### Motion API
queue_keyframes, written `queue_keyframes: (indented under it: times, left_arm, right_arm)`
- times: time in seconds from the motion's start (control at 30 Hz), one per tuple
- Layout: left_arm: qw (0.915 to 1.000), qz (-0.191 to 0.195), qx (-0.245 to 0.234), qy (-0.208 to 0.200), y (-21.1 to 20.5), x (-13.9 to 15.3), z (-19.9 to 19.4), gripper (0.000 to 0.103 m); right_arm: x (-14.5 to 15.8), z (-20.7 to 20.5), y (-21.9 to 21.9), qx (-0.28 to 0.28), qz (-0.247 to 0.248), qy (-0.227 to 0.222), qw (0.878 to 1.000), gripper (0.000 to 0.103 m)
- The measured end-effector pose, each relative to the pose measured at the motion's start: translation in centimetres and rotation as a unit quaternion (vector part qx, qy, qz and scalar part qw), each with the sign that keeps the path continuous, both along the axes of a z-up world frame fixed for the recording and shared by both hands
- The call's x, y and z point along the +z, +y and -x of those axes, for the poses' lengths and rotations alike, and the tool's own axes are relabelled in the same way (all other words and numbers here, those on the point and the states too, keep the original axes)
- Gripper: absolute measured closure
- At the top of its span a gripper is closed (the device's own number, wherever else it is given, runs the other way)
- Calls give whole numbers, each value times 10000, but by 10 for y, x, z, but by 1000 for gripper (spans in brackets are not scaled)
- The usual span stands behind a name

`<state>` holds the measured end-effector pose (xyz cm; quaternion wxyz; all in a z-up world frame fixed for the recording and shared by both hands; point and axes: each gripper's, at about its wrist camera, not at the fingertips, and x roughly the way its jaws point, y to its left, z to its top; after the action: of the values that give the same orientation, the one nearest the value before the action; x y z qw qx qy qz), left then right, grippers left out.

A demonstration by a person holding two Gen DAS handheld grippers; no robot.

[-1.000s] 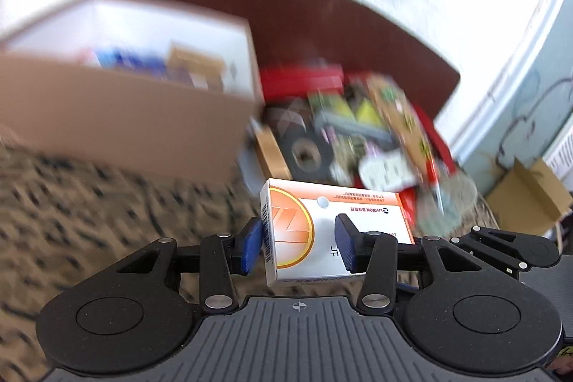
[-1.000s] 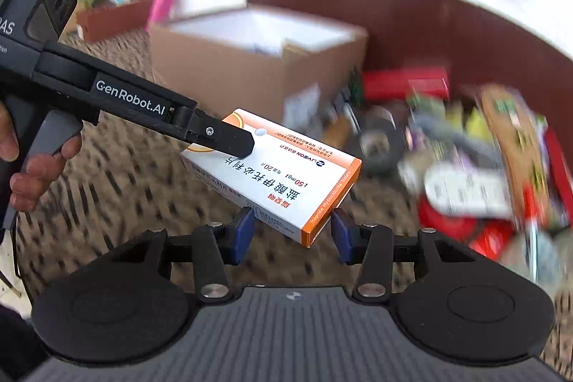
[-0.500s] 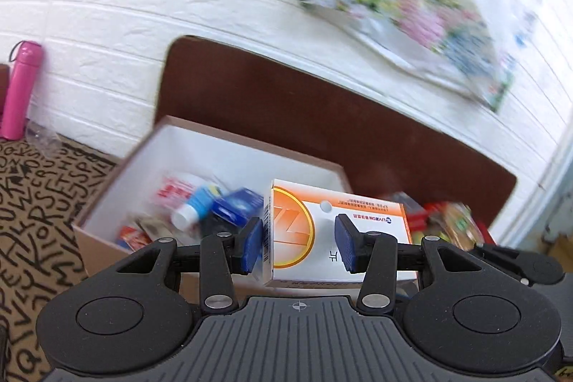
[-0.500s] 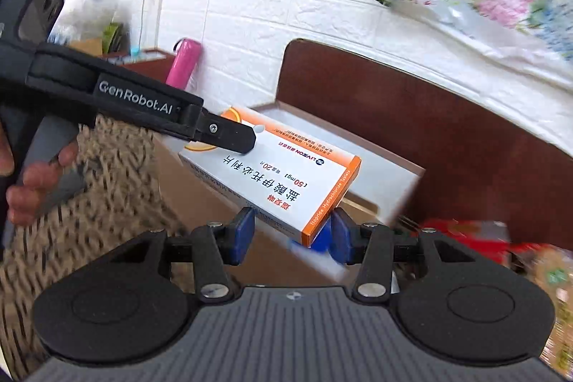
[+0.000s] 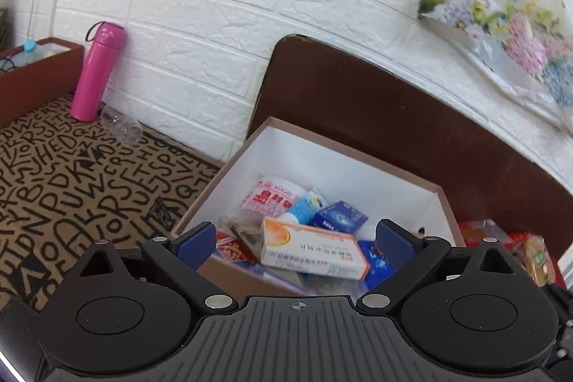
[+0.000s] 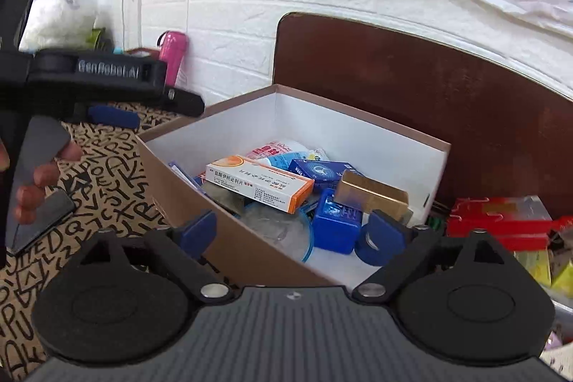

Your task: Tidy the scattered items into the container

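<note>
Medicine carton [image 5: 315, 251] lies inside the box [image 5: 343, 163], both grippers' fingers opening.

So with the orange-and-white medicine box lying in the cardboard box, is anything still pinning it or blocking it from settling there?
Nothing visible does. The medicine box lies free atop other items in the cardboard box; the jaws of the left gripper and right gripper are opening, with pads clear of it.
</note>
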<state>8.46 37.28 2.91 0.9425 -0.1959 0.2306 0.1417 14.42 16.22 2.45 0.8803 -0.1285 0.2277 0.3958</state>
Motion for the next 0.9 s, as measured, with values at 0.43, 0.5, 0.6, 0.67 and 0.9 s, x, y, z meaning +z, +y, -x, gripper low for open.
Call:
queue_keyframes:
  times: [0.43,0.5,0.6,0.67,0.9]
  left_arm:
    - [9903,-1287,-192,483,-80,34,37,0]
    - [9867,-1505,-271,555,-92,34,38,0]
    - [9837,-1617,-402,680,-104,32,39,0]
    - [9828,-1648,-398,730,-111,32,42,0]
    - [9814,-1721,-315,795,-123,30,52,0]
  right_arm:
    - [25,33,-45,-294,-396,361,9981,1]
    - [24,36,-48,-421,-345,336,9980,1]
    - [21,37,-55,-604,-285,501,9965,1]
    - [18,38,-59,-667,-244,612,9956,1]
    - [16,53,-64,-685,-108,615,9957,1]
